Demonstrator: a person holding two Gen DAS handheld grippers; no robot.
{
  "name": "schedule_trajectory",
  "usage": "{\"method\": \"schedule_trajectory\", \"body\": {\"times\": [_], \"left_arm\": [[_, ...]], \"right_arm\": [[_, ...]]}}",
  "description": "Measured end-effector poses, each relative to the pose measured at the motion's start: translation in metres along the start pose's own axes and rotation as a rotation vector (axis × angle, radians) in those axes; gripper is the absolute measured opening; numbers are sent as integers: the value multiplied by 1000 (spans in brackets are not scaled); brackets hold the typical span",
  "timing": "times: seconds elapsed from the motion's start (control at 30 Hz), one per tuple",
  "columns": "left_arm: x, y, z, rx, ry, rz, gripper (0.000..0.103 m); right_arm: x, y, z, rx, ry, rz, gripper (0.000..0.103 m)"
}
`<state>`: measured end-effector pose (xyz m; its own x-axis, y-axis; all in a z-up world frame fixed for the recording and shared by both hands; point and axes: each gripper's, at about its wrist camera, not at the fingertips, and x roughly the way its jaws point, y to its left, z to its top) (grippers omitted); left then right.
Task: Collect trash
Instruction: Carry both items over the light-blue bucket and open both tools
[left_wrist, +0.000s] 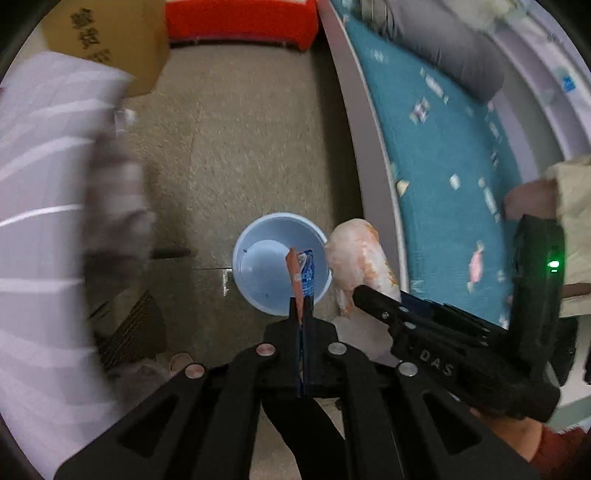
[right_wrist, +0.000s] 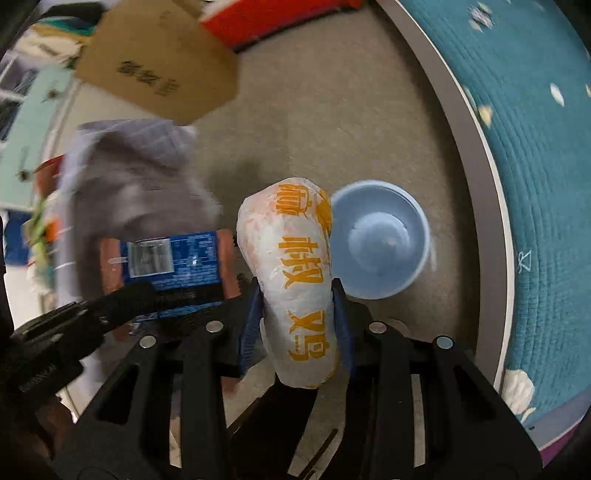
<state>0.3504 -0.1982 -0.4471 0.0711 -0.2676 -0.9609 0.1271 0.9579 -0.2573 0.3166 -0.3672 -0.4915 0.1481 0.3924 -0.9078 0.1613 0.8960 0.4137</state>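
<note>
one blue bin (left_wrist: 258, 269), one blue wrapper (right_wrist: 173, 269), one white bag (right_wrist: 299, 280), one cardboard box (right_wrist: 162, 59).

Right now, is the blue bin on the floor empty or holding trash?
Empty, apparently: the blue bin shows a bare bottom in both views. The wrapper and bag are held above it.

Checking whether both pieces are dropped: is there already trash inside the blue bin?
No. The blue bin shows a bare bottom, while the white bag sits in the right gripper.

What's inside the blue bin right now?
The blue bin looks nearly empty: bare floor with a tiny pale speck in the right wrist view. In the left wrist view, the flat blue wrapper held by the left gripper covers part of its interior.
</note>
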Motion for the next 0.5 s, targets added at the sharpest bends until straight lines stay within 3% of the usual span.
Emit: {"method": "schedule_trajectory", "body": {"times": [0.1,0.23,0.4,0.5], "left_arm": [[56,-4,10,10,38,7,1],[114,-6,16,22,89,47,1],[155,0,20,6,115,40,1],[175,1,20,0,145,39,1]], "right_arm": [[44,-31,11,63,10,-1,42],[92,-58,21,113,25,-30,63],[122,-86,15,179,30,-14,64],[119,-93,10,165,17,-47,64]]}}
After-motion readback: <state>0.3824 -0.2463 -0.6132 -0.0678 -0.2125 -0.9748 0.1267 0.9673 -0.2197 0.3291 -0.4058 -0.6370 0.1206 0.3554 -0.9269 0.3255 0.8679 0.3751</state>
